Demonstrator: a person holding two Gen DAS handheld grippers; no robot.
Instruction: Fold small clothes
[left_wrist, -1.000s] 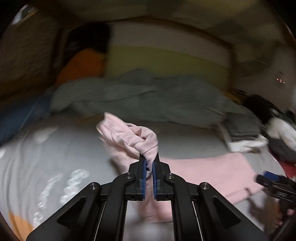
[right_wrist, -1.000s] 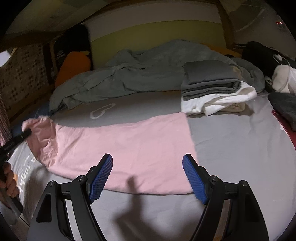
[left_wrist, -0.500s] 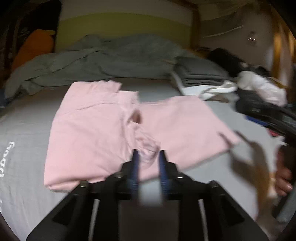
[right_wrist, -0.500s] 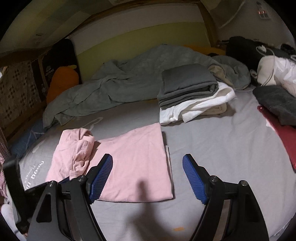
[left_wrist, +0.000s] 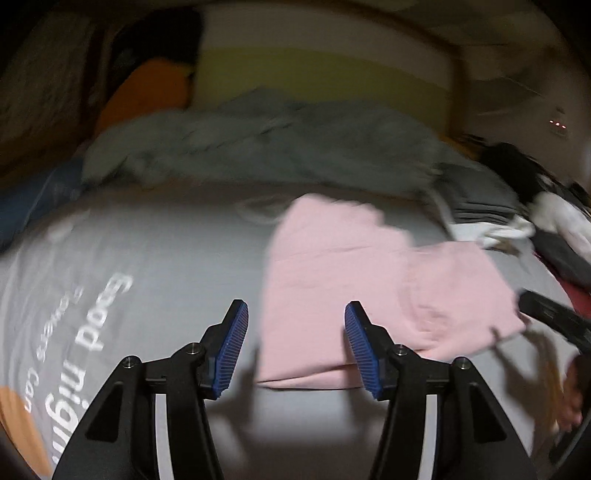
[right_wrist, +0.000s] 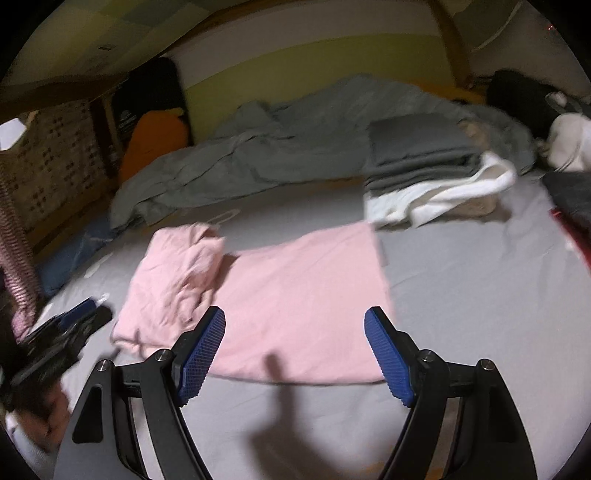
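on the grey bed sheet (right_wrist: 461, 295) lies the pink garment (right_wrist: 295, 288), beyond both grippers; left gripper (left_wrist: 295, 339) jaws just opened, empty; right gripper (right_wrist: 295, 354) wide, empty.

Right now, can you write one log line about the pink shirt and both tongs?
pink shirt: on bed, one end folded over | left tongs: just opened, empty | right tongs: open, empty | folded stack: behind

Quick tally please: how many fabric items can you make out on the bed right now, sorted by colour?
Pink: 1, the part-folded pink cotton garment
Grey: 2, the rumpled grey duvet and the folded dark grey clothes, counted as one stack
White: 1, the folded white cloth under that stack
Orange: 1, the orange cushion
Total: 5
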